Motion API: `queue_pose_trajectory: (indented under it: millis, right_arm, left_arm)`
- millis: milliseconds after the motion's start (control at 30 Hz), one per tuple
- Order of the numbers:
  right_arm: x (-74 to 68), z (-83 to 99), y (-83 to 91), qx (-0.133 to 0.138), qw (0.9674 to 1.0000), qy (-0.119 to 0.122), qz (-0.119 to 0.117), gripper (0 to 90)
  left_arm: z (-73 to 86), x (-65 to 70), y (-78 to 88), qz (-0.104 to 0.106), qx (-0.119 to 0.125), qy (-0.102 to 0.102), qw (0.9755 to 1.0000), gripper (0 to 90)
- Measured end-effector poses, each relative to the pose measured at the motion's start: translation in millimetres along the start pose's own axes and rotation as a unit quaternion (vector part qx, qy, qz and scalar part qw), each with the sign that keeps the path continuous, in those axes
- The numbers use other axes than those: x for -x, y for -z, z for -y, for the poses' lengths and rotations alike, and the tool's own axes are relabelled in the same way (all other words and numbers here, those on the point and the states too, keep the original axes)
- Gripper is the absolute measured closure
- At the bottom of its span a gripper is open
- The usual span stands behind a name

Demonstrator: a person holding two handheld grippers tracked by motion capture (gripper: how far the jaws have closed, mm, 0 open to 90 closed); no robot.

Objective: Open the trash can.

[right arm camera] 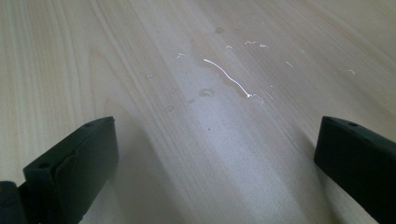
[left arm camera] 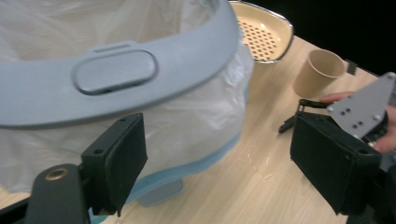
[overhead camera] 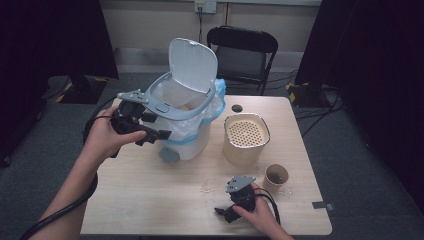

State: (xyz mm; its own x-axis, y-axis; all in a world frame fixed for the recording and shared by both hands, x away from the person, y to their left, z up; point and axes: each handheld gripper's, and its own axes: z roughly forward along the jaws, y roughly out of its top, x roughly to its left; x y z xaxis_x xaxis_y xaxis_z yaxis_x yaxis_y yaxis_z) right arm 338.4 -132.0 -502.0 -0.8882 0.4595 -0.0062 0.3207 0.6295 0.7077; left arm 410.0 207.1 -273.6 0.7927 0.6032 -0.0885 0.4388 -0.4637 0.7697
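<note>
left gripper [overhead camera: 150,131] jaws apart, held just beside the front of the lined bin [overhead camera: 185,107], lid up. right gripper [overhead camera: 225,212] jaws apart, low over wet spots [right arm camera: 219,70] on the table [overhead camera: 150,200]. strainer pot [overhead camera: 246,137] and cup [overhead camera: 276,177] right of the bin.

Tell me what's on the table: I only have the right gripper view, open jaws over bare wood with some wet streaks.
Observer: A white bin stands at the back left of the table, lid up, lined with a plastic bag.
Operator: Where is the left gripper?
Observer: The left gripper is open, held against the bin's front, just below its grey rim.
Operator: Anything near my gripper?
Observer: A paper cup stands just to the right of the right gripper, with a cream strainer pot behind it.
</note>
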Motion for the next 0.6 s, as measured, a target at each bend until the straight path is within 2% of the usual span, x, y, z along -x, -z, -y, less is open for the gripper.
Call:
queue_pose_trajectory:
  millis: [33,67,167,267,333,400,467,533,600]
  right_arm:
    - [0.0,0.0,0.0,0.0,1.0,0.0,0.0,0.0]
    - [0.0,0.0,0.0,0.0,1.0,0.0,0.0,0.0]
    - [0.1,0.0,0.0,0.0,1.0,0.0,0.0,0.0]
    - [0.1,0.0,0.0,0.0,1.0,0.0,0.0,0.0]
    - [0.1,0.0,0.0,0.0,1.0,0.0,0.0,0.0]
    - [0.0,0.0,0.0,0.0,1.0,0.0,0.0,0.0]
    - [0.0,0.0,0.0,0.0,1.0,0.0,0.0,0.0]
    - [0.0,0.0,0.0,0.0,1.0,0.0,0.0,0.0]
    - [0.0,0.0,0.0,0.0,1.0,0.0,0.0,0.0]
  left_arm:
    - [2.4,0.4,-0.9,0.003,0.002,-0.002,1.0,17.6]
    - [5.1,1.6,-3.0,0.008,0.006,0.008,0.9999,17.3]
    - [10.9,2.7,-6.8,0.013,0.002,0.008,0.9999,16.5]
    - [18.7,5.0,-13.5,0.013,-0.003,0.003,0.9999,16.5]
    - [26.4,6.2,-20.6,0.025,0.003,0.005,0.9997,16.4]
    - [32.0,6.9,-25.7,0.033,0.001,-0.003,0.9994,16.4]
    - [36.4,8.0,-30.2,0.033,-0.005,-0.004,0.9994,16.4]
    - [40.0,8.8,-34.6,0.042,-0.002,-0.002,0.9991,16.4]
    - [42.8,10.5,-37.6,0.042,-0.002,-0.004,0.9991,16.4]
